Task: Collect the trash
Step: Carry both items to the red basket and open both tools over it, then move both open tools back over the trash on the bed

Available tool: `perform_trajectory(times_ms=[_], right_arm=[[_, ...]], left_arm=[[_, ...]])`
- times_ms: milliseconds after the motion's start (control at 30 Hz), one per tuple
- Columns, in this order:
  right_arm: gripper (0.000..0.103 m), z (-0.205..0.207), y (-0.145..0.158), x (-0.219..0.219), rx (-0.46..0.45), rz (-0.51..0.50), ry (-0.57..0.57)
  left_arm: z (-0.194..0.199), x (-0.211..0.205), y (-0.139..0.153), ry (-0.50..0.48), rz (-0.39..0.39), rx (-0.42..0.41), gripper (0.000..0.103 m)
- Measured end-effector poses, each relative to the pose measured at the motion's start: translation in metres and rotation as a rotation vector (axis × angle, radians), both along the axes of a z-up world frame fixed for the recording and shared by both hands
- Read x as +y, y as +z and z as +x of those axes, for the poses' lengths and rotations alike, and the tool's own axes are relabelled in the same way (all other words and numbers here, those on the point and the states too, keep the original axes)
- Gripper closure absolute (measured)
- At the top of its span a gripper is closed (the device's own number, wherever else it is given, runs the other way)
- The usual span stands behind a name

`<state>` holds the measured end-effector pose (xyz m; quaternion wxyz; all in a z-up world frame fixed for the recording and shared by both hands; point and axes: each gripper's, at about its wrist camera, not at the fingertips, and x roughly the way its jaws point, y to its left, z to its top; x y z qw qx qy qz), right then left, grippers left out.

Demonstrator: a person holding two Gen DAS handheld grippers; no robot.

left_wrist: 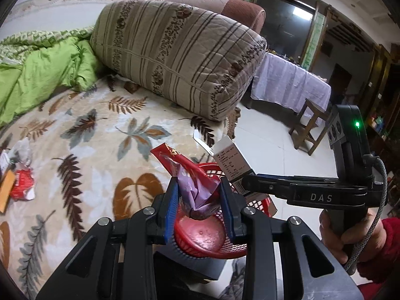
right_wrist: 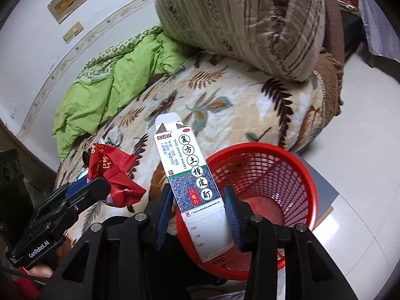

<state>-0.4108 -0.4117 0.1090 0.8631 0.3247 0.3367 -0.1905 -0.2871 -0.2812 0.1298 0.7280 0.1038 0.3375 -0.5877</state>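
Left tongs [left_wrist: 198, 200]: clamped on a crumpled red wrapper [left_wrist: 190, 175], held over the red mesh basket [left_wrist: 207, 237].
Right tongs [right_wrist: 197, 212]: gripping an empty white medicine carton [right_wrist: 190, 175], upright, at the basket's near rim.
Basket: beside the bed [left_wrist: 87, 137].
Remaining trash [left_wrist: 21, 182]: on the bed, far left.

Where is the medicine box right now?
The medicine box is clamped in the right gripper, held above the near rim of the red basket, beside the bed.
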Motion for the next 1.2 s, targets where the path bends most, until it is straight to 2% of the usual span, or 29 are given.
perform_trajectory(times_ms=[400, 600, 700, 800, 967, 1033, 1200], right_arm=[[0.058, -0.017, -0.021, -0.021, 0.068, 0.023, -0.074], [0.054, -0.021, -0.026, -0.027, 0.11, 0.021, -0.123], [0.054, -0.022, -0.024, -0.028, 0.11, 0.01, -0.126], [0.054, -0.019, -0.022, -0.028, 0.101, 0.014, -0.118], [0.053, -0.011, -0.017, -0.023, 0.096, 0.005, -0.105], [0.053, -0.005, -0.015, -0.019, 0.089, -0.002, -0.087], [0.053, 0.021, -0.01, -0.002, 0.069, -0.029, -0.014]], left_arm=[[-0.002, -0.041, -0.032, -0.055, 0.101, 0.067, 0.072], [-0.001, -0.047, -0.036, -0.043, 0.107, 0.064, 0.053], [0.0, -0.043, -0.034, -0.034, 0.101, 0.065, 0.049], [0.001, -0.039, -0.032, -0.02, 0.095, 0.057, 0.039], [0.013, -0.022, -0.03, 0.065, 0.081, 0.057, 0.032], [0.021, -0.011, -0.029, 0.119, 0.076, 0.057, 0.029], [0.052, 0.029, -0.023, 0.29, 0.055, 0.082, 0.029]])
